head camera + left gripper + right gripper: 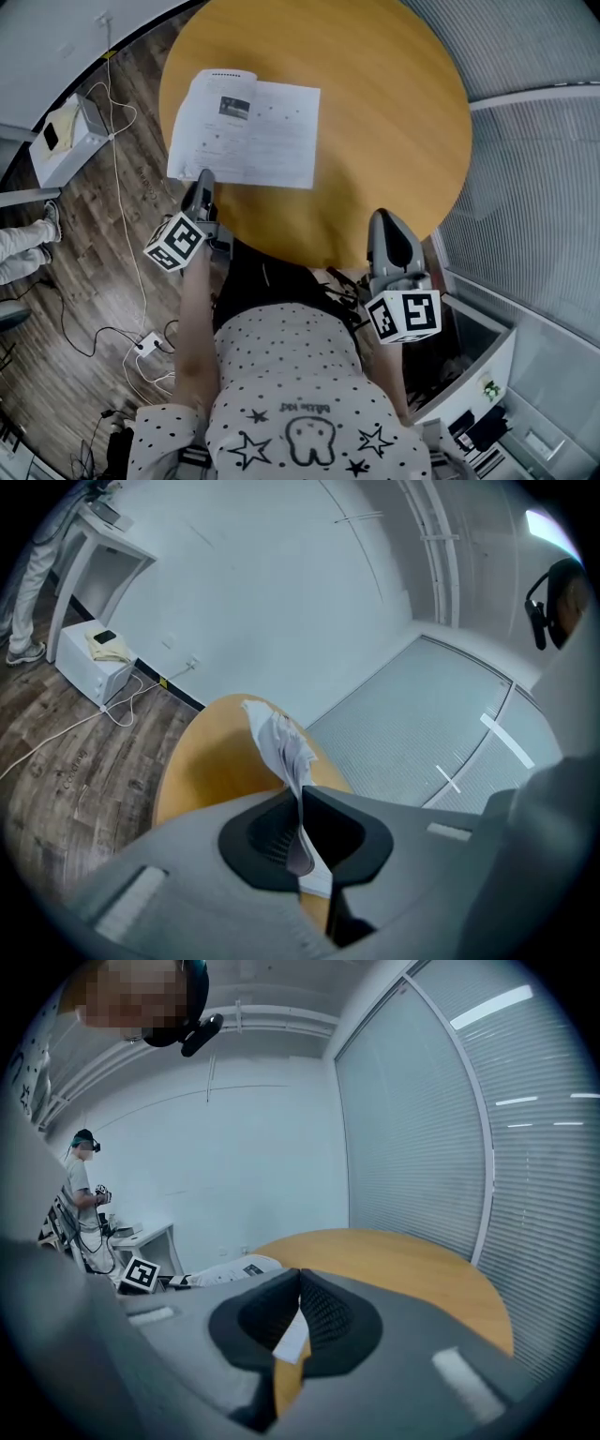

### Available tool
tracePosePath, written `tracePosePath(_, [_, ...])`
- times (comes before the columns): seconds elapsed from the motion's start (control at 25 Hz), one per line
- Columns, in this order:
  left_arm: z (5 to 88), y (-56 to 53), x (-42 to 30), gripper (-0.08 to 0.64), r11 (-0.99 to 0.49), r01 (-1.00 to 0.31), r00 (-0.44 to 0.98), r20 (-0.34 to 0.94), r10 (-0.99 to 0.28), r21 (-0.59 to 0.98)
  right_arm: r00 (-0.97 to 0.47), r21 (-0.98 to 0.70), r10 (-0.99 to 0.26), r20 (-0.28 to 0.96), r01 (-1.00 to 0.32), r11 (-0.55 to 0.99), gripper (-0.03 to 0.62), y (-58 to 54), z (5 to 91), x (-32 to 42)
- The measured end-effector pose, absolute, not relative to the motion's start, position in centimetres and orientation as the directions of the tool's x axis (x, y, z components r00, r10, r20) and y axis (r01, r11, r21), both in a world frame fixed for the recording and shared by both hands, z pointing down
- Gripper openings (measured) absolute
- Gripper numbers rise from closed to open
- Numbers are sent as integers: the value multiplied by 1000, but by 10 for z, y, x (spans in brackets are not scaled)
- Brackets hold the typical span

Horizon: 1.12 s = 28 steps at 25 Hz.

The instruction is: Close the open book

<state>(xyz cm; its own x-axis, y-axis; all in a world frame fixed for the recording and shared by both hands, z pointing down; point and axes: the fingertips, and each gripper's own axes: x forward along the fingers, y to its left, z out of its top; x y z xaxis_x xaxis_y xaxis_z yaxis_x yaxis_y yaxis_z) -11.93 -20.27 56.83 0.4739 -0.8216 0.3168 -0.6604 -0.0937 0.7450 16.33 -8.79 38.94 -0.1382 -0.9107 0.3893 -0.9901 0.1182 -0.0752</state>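
Observation:
An open book with white printed pages lies on the left part of the round wooden table. My left gripper is at the book's near left corner, shut on a lifted sheaf of pages. In the left gripper view those pages stand on edge and curl away from the closed left gripper. My right gripper hovers over the table's near edge, well right of the book, shut and holding nothing. In the right gripper view the right gripper has its tips meeting, and the book lies far to the left.
A white box and trailing cables with a power strip lie on the wooden floor at left. Someone's legs stand at the far left. A white bin sits at the lower right. Another person stands by a desk.

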Motion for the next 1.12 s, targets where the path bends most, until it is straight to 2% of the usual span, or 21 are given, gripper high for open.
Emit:
tracePosePath(0.52, [555,-206,-102,18,-189,-749,498,353,-792,635,-87,-79,-924,374,-995,62,5,-84,385,183])
tracePosePath(1.12, [544,-205,-82,18,-236,-778,515,375,-771,582,-28,-85,-944,330,-996,0,5,-77,373,207])
